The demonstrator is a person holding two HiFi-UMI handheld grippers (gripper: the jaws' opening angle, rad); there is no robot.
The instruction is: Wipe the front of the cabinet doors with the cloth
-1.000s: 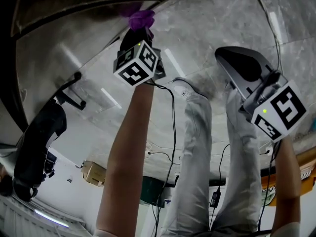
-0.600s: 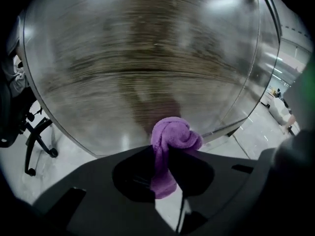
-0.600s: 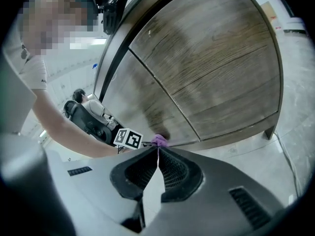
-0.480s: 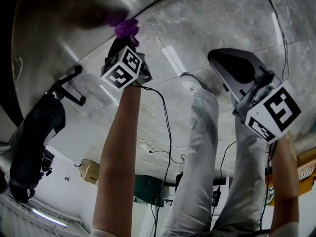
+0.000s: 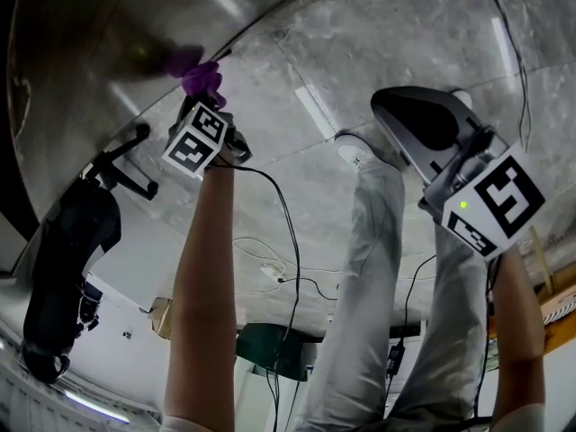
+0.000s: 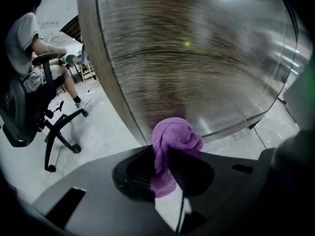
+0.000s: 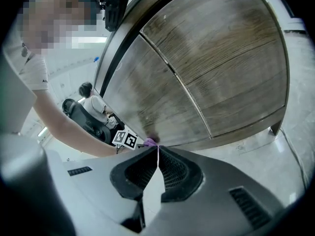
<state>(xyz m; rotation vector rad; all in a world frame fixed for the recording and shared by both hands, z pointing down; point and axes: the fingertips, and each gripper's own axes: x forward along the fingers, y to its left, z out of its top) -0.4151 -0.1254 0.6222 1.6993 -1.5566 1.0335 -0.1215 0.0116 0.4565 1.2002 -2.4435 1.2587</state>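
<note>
Cloth (image 6: 174, 136), purple and bunched, is pinched between the jaws of your left hand-held gripper (image 6: 160, 154). Its bundled end is pressed against the wood-grain cabinet door (image 6: 197, 58), low down near the pale stone floor (image 5: 297, 196). In the head view your light trousers (image 5: 360, 286) show in the middle, between your two arms. Further right, your right hand-held gripper (image 7: 157, 149) is well apart from the cloth. Its jaws are drawn together with nothing between them, and they point toward the cabinet doors.
</note>
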